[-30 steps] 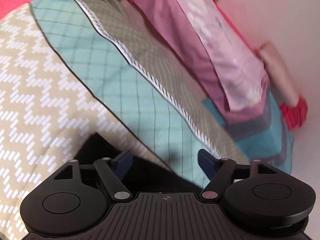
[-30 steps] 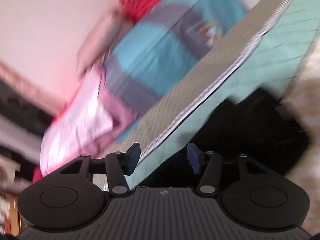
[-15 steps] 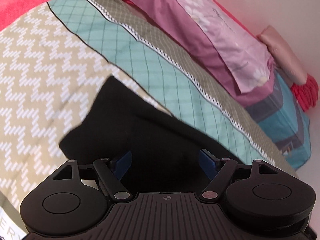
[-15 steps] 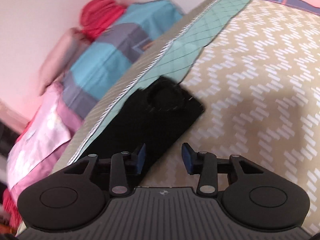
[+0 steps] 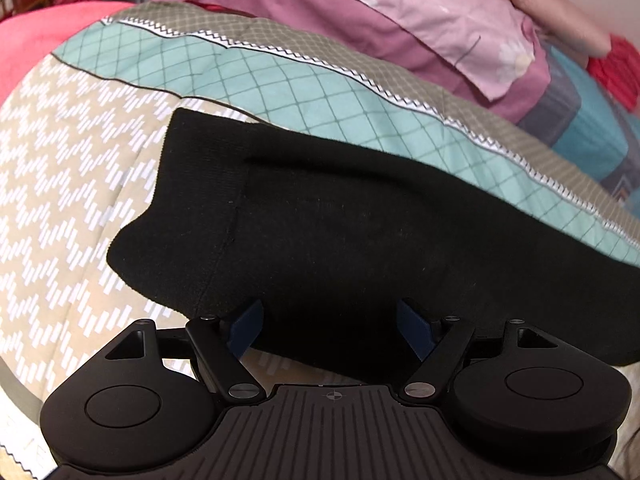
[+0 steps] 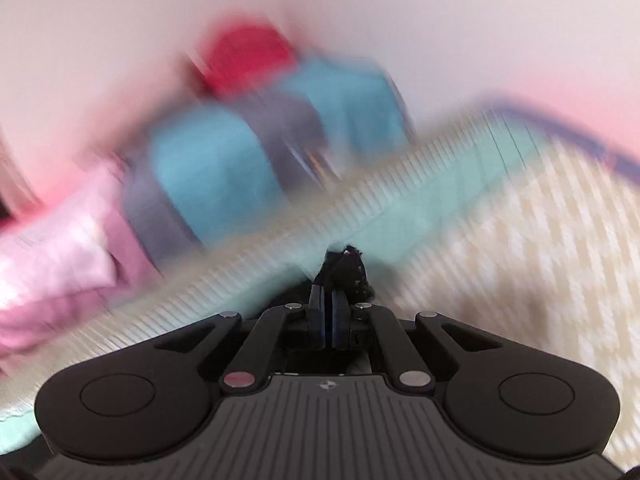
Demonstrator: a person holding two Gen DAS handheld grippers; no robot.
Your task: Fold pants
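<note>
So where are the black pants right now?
In the left wrist view the black pants lie on the zigzag bedspread, just below its teal checked band, between the left gripper's open fingers.

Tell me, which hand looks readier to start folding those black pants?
Probably the right: its tongs are shut on a bunch of the black pants. The left tongs hang open above the cloth, gripping nothing.

We see the black knit fabric pants (image 5: 320,232) lying flat and slightly rumpled across the zigzag-patterned beige bedspread (image 5: 60,200), their far edge overlapping its teal checked band, hem toward the left.
</note>
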